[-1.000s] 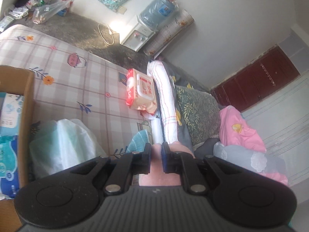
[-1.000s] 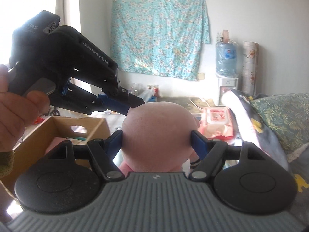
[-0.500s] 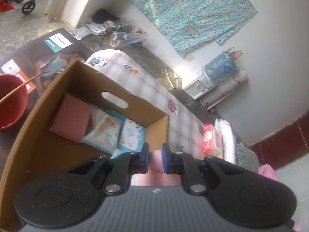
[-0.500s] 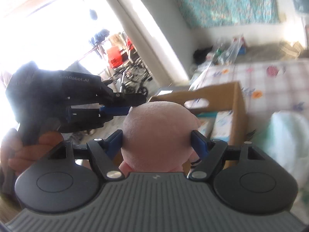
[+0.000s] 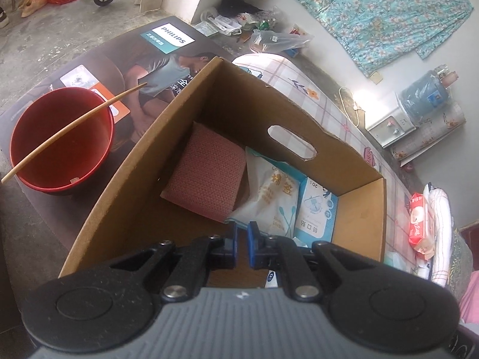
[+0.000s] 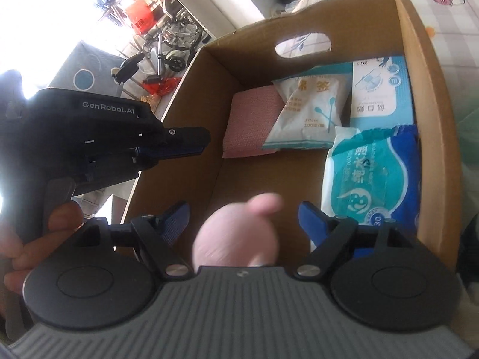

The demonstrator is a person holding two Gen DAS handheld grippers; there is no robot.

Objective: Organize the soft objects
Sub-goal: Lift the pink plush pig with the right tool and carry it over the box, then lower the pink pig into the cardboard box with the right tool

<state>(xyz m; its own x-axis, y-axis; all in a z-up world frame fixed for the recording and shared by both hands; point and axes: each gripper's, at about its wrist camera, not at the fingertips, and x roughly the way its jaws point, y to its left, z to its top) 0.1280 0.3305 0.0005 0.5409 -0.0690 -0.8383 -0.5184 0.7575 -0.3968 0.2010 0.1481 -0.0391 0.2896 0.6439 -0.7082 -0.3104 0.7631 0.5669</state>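
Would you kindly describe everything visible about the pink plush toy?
The pink plush toy looks soft and fuzzy, a rounded body with a small nub on top, motion-blurred. It sits between the open right gripper fingers, touching neither, above the bare floor of the cardboard box. Whether it has landed is unclear.

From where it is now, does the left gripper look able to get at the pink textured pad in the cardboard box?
Probably yes. The left gripper sits over the open cardboard box, and most of the pink textured pad lies uncovered; only the white swab packet overlaps one edge.
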